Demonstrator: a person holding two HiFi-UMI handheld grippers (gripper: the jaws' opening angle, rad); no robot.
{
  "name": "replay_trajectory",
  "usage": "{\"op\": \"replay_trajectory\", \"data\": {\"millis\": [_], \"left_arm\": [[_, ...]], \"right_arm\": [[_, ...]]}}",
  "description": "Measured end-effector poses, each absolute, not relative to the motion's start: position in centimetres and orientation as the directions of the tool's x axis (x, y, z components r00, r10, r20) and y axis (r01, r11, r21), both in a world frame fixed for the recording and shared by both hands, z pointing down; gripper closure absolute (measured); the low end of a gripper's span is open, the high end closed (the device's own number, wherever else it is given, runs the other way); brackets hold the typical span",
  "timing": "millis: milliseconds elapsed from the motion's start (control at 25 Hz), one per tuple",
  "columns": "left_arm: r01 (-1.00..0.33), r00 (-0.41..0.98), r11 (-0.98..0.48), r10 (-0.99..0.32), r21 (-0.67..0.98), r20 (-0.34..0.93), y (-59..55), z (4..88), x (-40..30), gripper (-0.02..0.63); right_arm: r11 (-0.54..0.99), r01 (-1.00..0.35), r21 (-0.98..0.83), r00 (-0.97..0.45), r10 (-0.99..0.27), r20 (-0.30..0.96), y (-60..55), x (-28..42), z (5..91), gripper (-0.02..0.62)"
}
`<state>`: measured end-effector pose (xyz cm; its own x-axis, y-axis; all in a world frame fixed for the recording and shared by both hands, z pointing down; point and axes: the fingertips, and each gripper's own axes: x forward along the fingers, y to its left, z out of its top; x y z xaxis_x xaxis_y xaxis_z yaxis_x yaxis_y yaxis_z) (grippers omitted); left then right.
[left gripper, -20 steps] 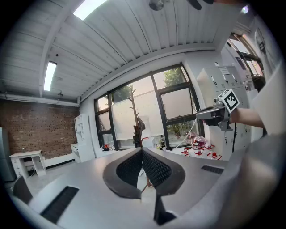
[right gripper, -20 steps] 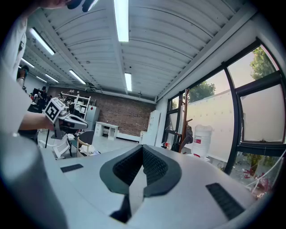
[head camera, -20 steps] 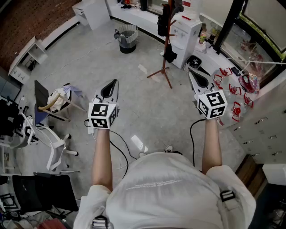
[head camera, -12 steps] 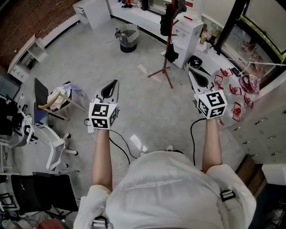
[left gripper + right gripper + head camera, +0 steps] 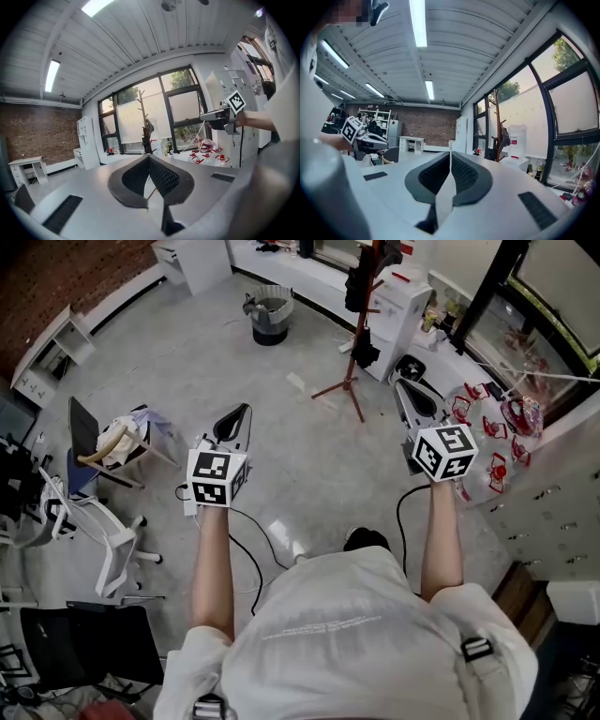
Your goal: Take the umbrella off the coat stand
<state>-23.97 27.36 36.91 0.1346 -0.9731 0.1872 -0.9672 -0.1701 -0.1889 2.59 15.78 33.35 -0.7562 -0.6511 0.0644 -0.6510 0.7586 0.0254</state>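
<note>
The red-brown coat stand point(image 5: 353, 343) rises from the grey floor ahead, a good way beyond both grippers. Dark things hang on it: a larger one up high point(image 5: 357, 284) and a small dark bundle lower down point(image 5: 366, 351), which may be the folded umbrella. The left gripper view shows the coat stand point(image 5: 143, 123) far off by the windows, and in the right gripper view the stand point(image 5: 498, 127) is off to the right. My left gripper point(image 5: 234, 420) and right gripper point(image 5: 411, 396) are held out side by side, both shut with nothing in them.
A bin point(image 5: 269, 315) and a white cabinet point(image 5: 397, 298) flank the stand. At the left stand a chair with a bag point(image 5: 111, 442) and a white office chair point(image 5: 98, 526). Red items lie on the counter point(image 5: 487, 418) at the right. Cables point(image 5: 251, 554) trail on the floor.
The view has shifted a little toward the coat stand as the person steps forward. Both grippers keep the same pose and stay shut.
</note>
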Motion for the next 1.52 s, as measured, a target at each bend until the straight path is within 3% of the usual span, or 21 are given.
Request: {"op": "replay_trajectory", "data": {"millis": [520,1080,1520], "left_arm": [[-0.983,0.043,-0.084,-0.969,-0.16,0.244,23.4,39.2,-29.0,0.591],[-0.983,0.024,-0.067,-0.97,-0.17,0.24,1.8,36.6,-26.9,0.591],[-0.991,-0.006,-0.03,-0.963,-0.127,0.271,-11.2,38.5,-23.6,0.587]], "right_arm": [[0.747,-0.664,-0.047,-0.748,-0.663,0.038,6.7,-1.2,35.2,0.58],[0.77,-0.637,-0.041,-0.771,-0.635,0.05,-16.1,-1.4,36.4,0.58],[0.843,-0.534,-0.062,-0.845,-0.533,0.035,-27.1,2.1,38.6,0.58]]}}
